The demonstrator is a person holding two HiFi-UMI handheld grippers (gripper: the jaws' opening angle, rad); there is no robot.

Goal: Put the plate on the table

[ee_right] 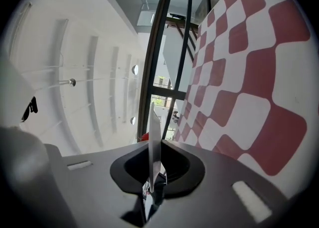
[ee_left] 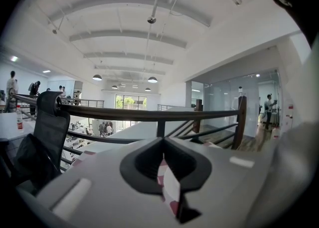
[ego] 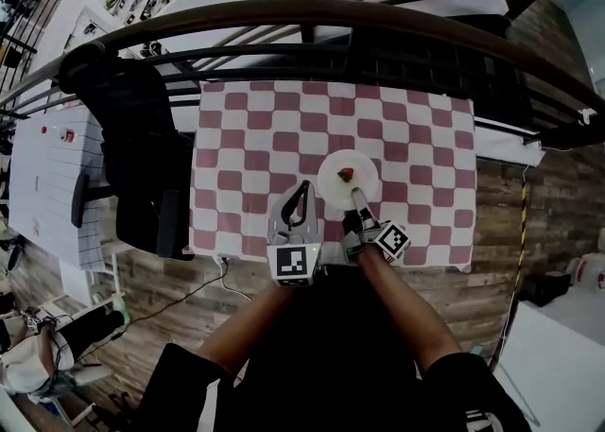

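A white plate (ego: 337,167) with a small red piece of food (ego: 346,174) on it is over the near part of the red-and-white checked table (ego: 246,156). My right gripper (ego: 357,194) is shut on the plate's near rim. In the right gripper view the plate (ee_right: 153,137) shows edge-on, clamped in the right gripper (ee_right: 152,189), with the checked cloth (ee_right: 239,62) close alongside. My left gripper (ego: 304,186) hovers just left of the plate with its tips together and nothing held. The left gripper view shows only a thin strip of cloth (ee_left: 169,187) between its fingers.
A dark curved railing (ego: 312,14) runs along the table's far side. A black chair with dark clothing (ego: 132,137) stands at the table's left, with a white desk (ego: 47,165) beyond it. A cable (ego: 213,279) lies on the wooden floor near me.
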